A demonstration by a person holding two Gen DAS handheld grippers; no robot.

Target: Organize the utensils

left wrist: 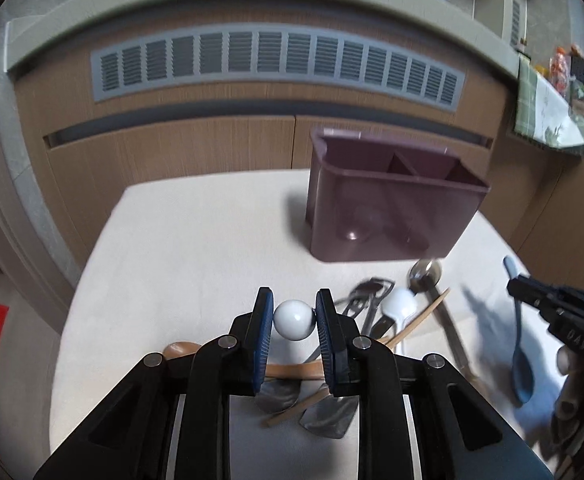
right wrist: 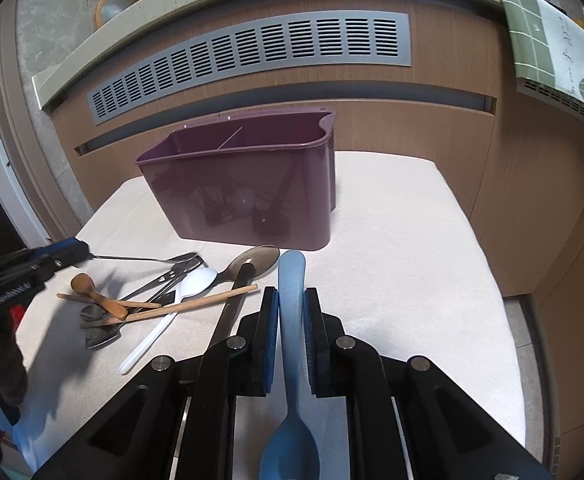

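Note:
My left gripper (left wrist: 294, 300) is shut on a white ball (left wrist: 294, 319), the end of a thin metal-stemmed utensil (right wrist: 132, 258) that reaches toward the pile. The right gripper (right wrist: 291, 296) is shut on the handle of a blue spoon (right wrist: 290, 360), bowl toward the camera, handle pointing at the purple divided caddy (right wrist: 244, 200). In the left wrist view the blue spoon (left wrist: 522, 360) hangs from the right gripper (left wrist: 516, 284), right of the caddy (left wrist: 372, 216). On the table lie a white plastic spoon (right wrist: 196, 282), a wooden spoon (right wrist: 88, 286), a chopstick (right wrist: 196, 300), a metal spoon (right wrist: 256, 260) and a black-handled knife (right wrist: 236, 300).
The cream table (right wrist: 412, 260) ends just behind the caddy against a wooden cabinet with a grey vent grille (right wrist: 252, 52). A green checked cloth (right wrist: 544, 32) hangs at the upper right. A dark sleeve (right wrist: 8, 360) fills the lower left.

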